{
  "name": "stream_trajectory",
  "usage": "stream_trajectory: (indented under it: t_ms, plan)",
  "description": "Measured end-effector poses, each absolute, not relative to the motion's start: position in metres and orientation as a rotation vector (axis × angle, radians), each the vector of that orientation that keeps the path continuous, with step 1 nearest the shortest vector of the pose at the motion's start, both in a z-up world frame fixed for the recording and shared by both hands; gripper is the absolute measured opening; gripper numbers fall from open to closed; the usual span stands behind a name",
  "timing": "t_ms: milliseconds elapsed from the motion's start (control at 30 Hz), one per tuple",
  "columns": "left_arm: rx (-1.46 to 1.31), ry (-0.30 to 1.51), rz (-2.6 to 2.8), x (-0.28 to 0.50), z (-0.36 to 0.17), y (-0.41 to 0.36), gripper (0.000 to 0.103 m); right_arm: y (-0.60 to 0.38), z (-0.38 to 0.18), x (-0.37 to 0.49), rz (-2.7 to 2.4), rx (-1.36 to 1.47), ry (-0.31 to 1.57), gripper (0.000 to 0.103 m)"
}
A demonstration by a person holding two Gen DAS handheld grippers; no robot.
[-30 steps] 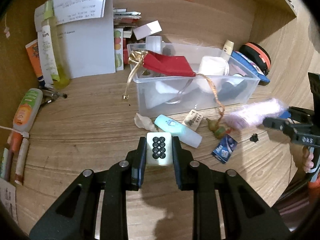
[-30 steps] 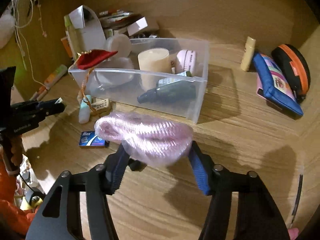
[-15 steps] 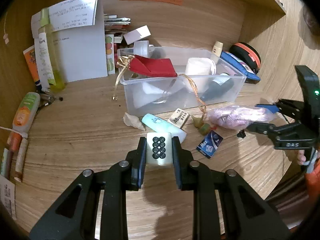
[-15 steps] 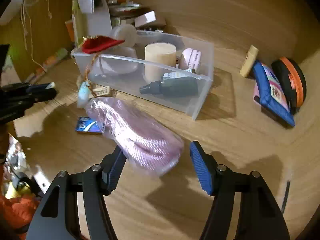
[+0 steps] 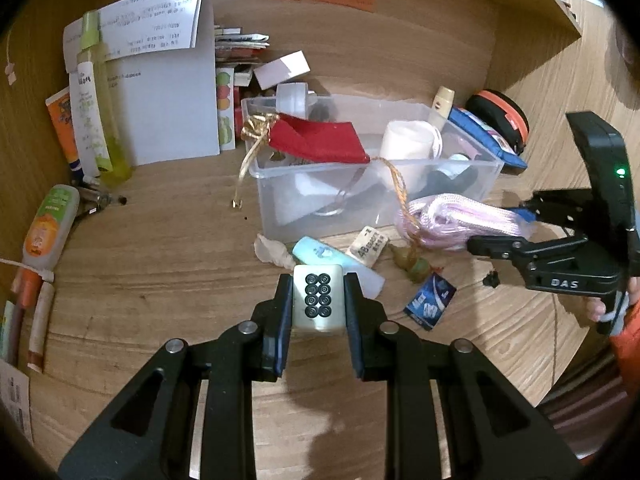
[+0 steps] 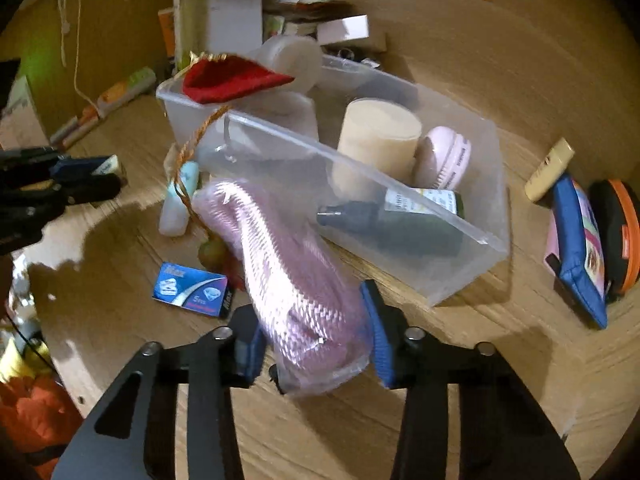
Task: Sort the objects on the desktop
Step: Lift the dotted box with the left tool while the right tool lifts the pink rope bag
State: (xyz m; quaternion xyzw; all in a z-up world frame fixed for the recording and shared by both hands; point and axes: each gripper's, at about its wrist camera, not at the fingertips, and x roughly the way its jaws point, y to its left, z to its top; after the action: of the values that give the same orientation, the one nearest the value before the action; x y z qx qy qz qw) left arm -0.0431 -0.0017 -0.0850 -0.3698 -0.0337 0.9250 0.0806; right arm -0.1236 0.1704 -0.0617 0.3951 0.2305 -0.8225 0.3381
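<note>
My left gripper [image 5: 318,300] is shut on a white mahjong tile [image 5: 319,297] with black circles, held above the wooden desk in front of the clear plastic bin [image 5: 376,200]. My right gripper [image 6: 314,328] is shut on a clear bag of pink cord [image 6: 288,264], held just in front of the bin [image 6: 460,280]; it also shows in the left wrist view [image 5: 460,216]. The bin holds a red pouch [image 5: 320,142], a cream roll [image 6: 376,144], a dark bottle [image 6: 392,220] and a pink brush [image 6: 444,156].
On the desk before the bin lie a pale blue tube [image 5: 336,260], a small label tag [image 5: 368,240], a blue card packet [image 5: 430,300] and a green charm [image 5: 412,266]. Bottles, tubes and papers [image 5: 168,92] stand left and behind. A blue pouch [image 6: 576,256] and an orange-black case [image 6: 620,236] lie right.
My right gripper has carried the pink cord bag closer to the bin's front wall, and the bag now points lengthwise away from me. My left gripper still holds the tile, slightly farther back.
</note>
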Motion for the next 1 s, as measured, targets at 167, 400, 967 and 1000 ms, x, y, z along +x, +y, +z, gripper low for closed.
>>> stream_trajectory:
  t_ms: [167,400,967,1000]
  plan:
    - [-1.075,-0.092,2.779,-0.048,-0.076,0.001,0.024,0.194,-0.042,-0.111,-2.231,0.963,0.495,0.028]
    - [-0.987,-0.104,2.805,-0.052,-0.051,0.004,0.024,0.227,-0.006,-0.104,-2.309,0.891,0.337,0.027]
    - [-0.902,0.095,2.872,-0.085,-0.002,0.021,0.024,0.235,0.050,-0.129,-2.334,0.743,0.200,0.026]
    - [-0.896,0.096,2.874,-0.087,0.001,0.021,0.024,0.233,0.051,-0.132,-2.338,0.738,0.199,0.026]
